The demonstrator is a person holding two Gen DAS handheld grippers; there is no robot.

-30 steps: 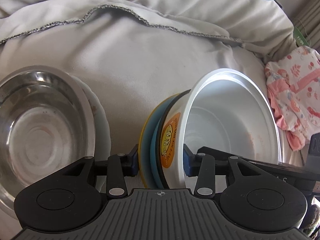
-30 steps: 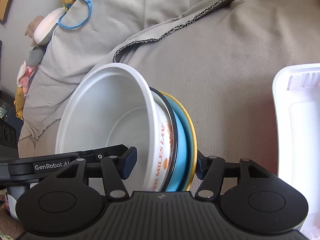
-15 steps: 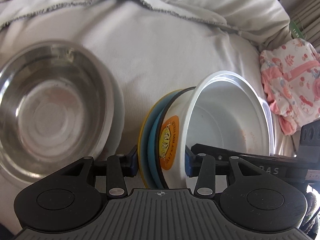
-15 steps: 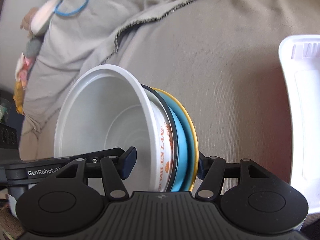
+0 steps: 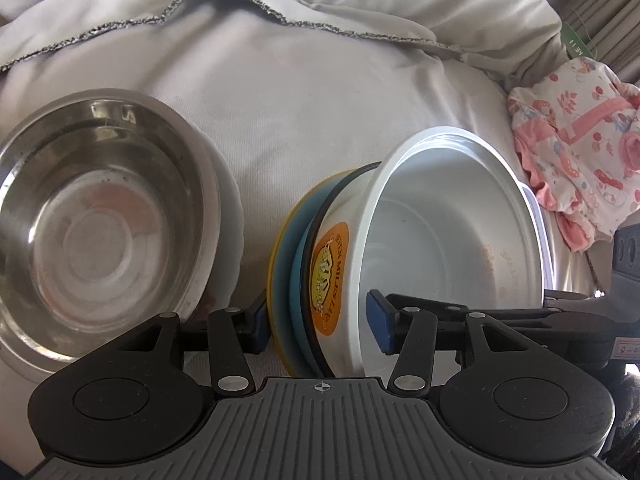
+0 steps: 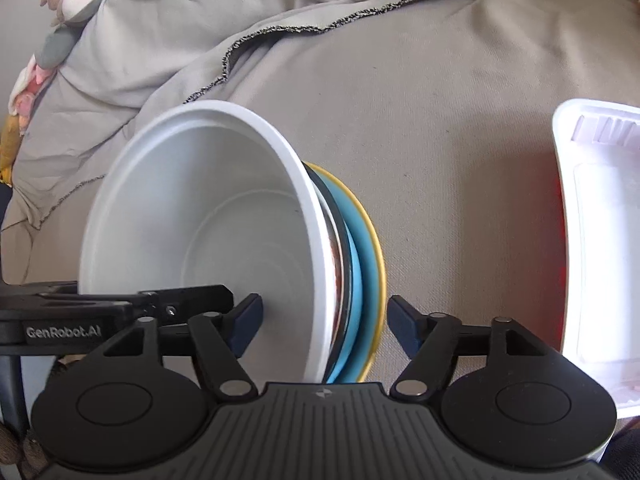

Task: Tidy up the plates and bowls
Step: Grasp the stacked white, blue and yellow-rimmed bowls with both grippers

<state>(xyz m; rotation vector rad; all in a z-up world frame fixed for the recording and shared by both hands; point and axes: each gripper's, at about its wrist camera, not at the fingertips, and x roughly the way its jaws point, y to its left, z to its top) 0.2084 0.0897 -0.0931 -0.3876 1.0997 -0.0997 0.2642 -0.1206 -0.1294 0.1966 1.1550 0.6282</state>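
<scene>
A white bowl [image 5: 448, 240] with an orange label sits nested on a blue plate [image 5: 298, 280] and a yellow plate [image 5: 278, 264]. The stack is tipped on its edge on grey cloth. My left gripper [image 5: 320, 324] straddles the stack's near rim, one pad behind the yellow plate and one inside the bowl. Its jaws are opening and the inner pad stands off the wall. From the other side, my right gripper [image 6: 324, 320] straddles the same white bowl [image 6: 208, 216] and yellow plate [image 6: 380, 256]. Its jaws are opening too, with gaps at both pads.
A steel bowl [image 5: 100, 216] rests on a white plate [image 5: 234, 208] left of the stack. A pink flowered garment [image 5: 572, 152] lies at the right. A white foam tray [image 6: 592, 240] sits to the right in the right wrist view. Rumpled grey cloth [image 6: 440, 120] covers the surface.
Both grippers' jaws have widened and their pads have come off the stack. The stack stays tipped on the cloth between them.
</scene>
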